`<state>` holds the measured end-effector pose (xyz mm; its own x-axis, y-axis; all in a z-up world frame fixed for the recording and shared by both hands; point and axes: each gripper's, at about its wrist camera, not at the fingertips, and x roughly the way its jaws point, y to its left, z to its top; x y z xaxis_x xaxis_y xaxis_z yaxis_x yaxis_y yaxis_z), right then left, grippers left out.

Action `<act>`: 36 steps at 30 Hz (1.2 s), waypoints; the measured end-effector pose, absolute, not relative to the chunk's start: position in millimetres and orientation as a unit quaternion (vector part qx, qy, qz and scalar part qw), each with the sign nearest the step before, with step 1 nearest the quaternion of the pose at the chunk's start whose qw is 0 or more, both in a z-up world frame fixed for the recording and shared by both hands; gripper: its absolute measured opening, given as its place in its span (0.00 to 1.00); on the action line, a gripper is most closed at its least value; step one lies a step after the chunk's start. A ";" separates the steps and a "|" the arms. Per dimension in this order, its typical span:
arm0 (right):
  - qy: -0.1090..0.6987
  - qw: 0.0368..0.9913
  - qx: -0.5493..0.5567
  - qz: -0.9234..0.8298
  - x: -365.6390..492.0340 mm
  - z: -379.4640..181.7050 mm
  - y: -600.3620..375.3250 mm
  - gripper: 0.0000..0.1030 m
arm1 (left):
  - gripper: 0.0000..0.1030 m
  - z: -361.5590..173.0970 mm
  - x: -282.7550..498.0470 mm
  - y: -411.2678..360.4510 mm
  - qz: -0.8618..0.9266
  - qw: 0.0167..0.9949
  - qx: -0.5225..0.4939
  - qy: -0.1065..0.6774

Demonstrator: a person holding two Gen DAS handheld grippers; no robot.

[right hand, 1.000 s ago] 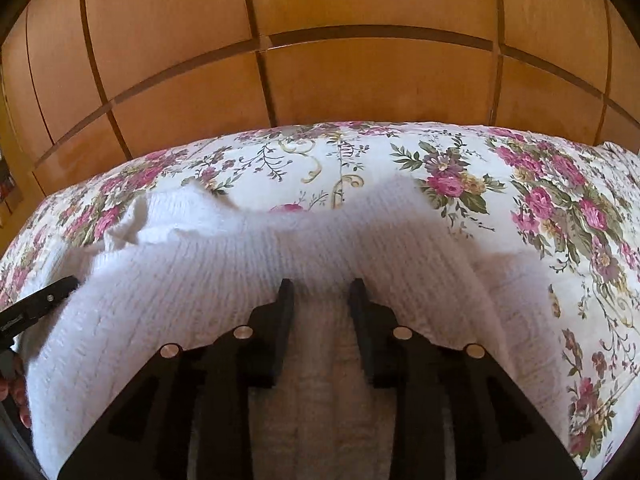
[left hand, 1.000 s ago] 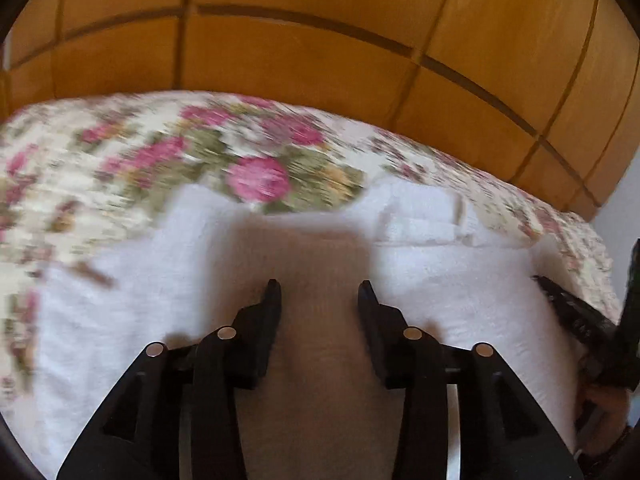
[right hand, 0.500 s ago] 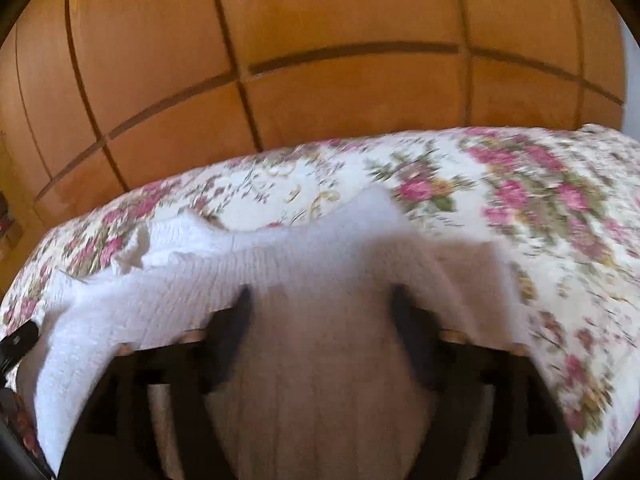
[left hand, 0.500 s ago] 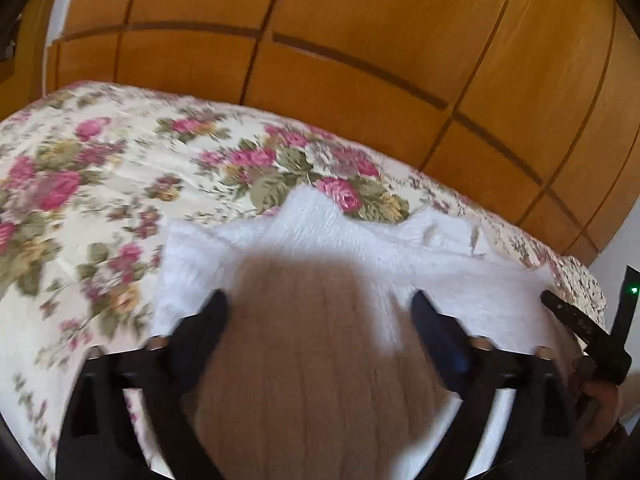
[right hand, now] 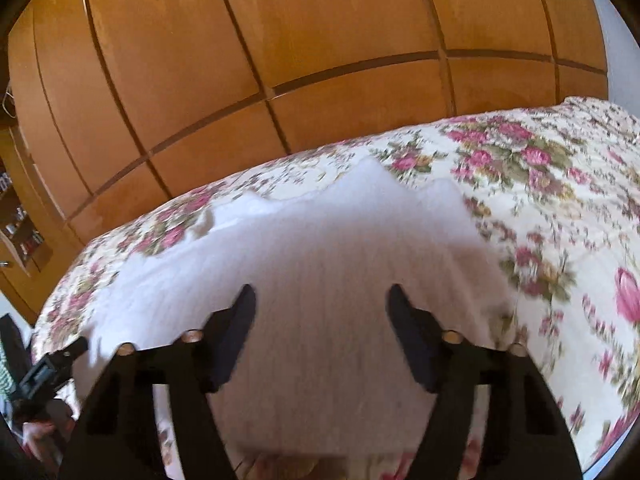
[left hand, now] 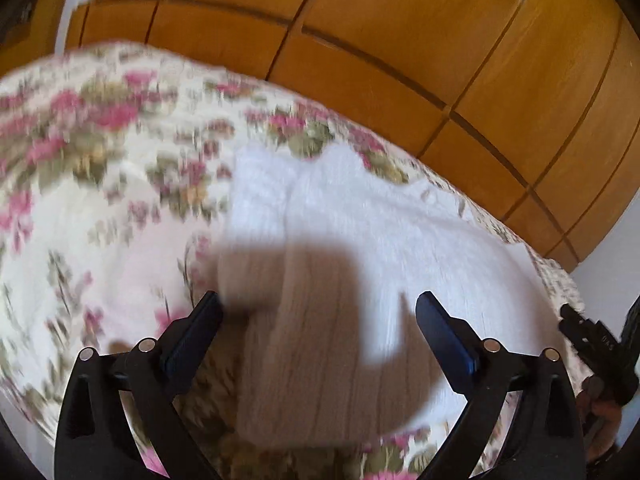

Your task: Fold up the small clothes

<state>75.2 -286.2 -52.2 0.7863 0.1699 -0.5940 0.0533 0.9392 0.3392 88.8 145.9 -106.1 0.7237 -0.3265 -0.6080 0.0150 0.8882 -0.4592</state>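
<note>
Both views blurred | left gripper (left hand: 318, 312) spread empty | right gripper (right hand: 322, 304) closing, unclamped | sweater (right hand: 320, 256) near edge cropped

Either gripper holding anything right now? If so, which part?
Nothing held. Left gripper open over the white knit garment; right gripper jaws closing above it, pads clear of the fabric.

— How does the left tool (left hand: 318, 312) stand?
— Jaws spread wide, tilted downward, nothing pinched between the pads.
— And the right tool (right hand: 322, 304)?
— Also angled down, jaws partly apart and closing, pads pressing on nothing. A hand (right hand: 38, 434) grips the left tool's handle.
</note>
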 end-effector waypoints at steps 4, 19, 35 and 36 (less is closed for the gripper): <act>0.331 0.919 0.199 0.085 61.8 -54.8 -275.7 0.24 | 0.93 -109.2 75.2 141.9 -0.111 0.905 -0.214 0.350; 0.352 0.928 0.093 0.080 62.5 -100.3 -234.7 0.16 | 0.93 -112.0 88.8 143.4 -0.127 0.891 -0.260 0.349; 0.333 0.931 0.128 0.081 56.7 -104.7 -243.0 0.17 | 0.93 -116.9 107.7 136.6 -0.159 0.882 -0.273 0.350; 0.334 0.930 0.128 0.081 56.8 -104.0 -242.8 0.17 | 0.96 -115.7 109.9 133.1 -0.166 0.882 -0.263 0.354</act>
